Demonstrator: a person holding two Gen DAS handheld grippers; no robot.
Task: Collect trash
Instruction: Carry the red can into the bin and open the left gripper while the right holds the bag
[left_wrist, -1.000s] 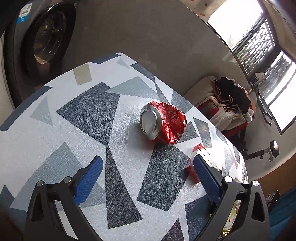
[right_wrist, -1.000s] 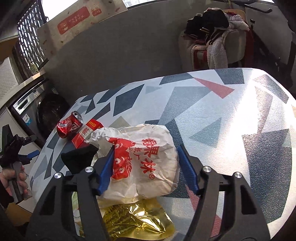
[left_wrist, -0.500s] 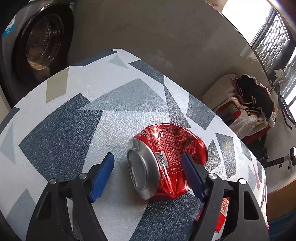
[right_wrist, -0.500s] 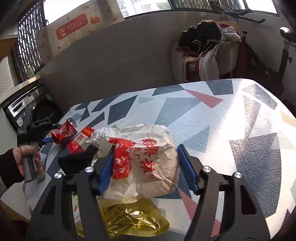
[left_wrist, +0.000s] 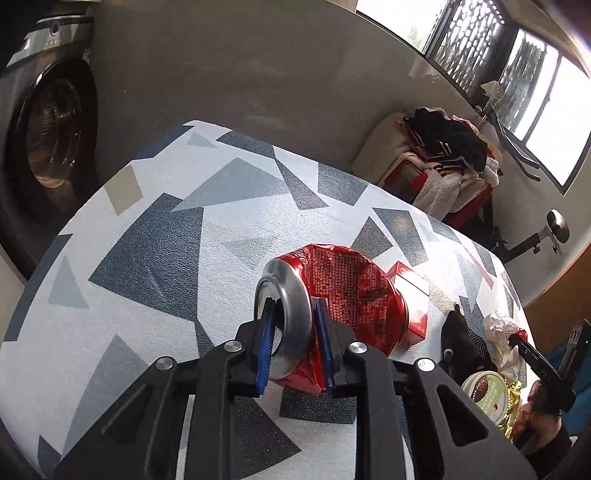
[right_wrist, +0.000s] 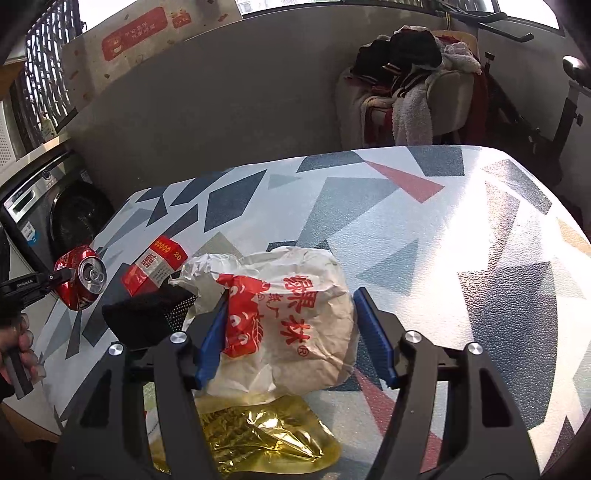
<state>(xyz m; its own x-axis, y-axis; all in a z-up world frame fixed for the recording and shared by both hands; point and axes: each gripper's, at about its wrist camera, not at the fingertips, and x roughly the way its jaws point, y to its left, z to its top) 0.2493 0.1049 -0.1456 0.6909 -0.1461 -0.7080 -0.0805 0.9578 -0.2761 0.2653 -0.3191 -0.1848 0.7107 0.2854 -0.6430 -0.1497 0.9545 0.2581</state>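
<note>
Can (right_wrist: 79, 277) left of carton (right_wrist: 153, 266), bag (right_wrist: 291, 325) right.

red carton (right_wrist: 153, 266): "20". paper bag (right_wrist: 295, 317): red chinese characters, ® mark. other print illegible.

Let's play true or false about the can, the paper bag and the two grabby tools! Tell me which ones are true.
1. The left tool pinches the rim of the red can. True.
2. The can is smooth and round. False: it is crushed and dented.
3. The right tool is shut on the paper bag. False: its fingers are open, one on each side of the bag.
4. A gold wrapper lies near the bag. True.
5. The red box is inside the bag. False: it lies on the table between can and bag.
</note>
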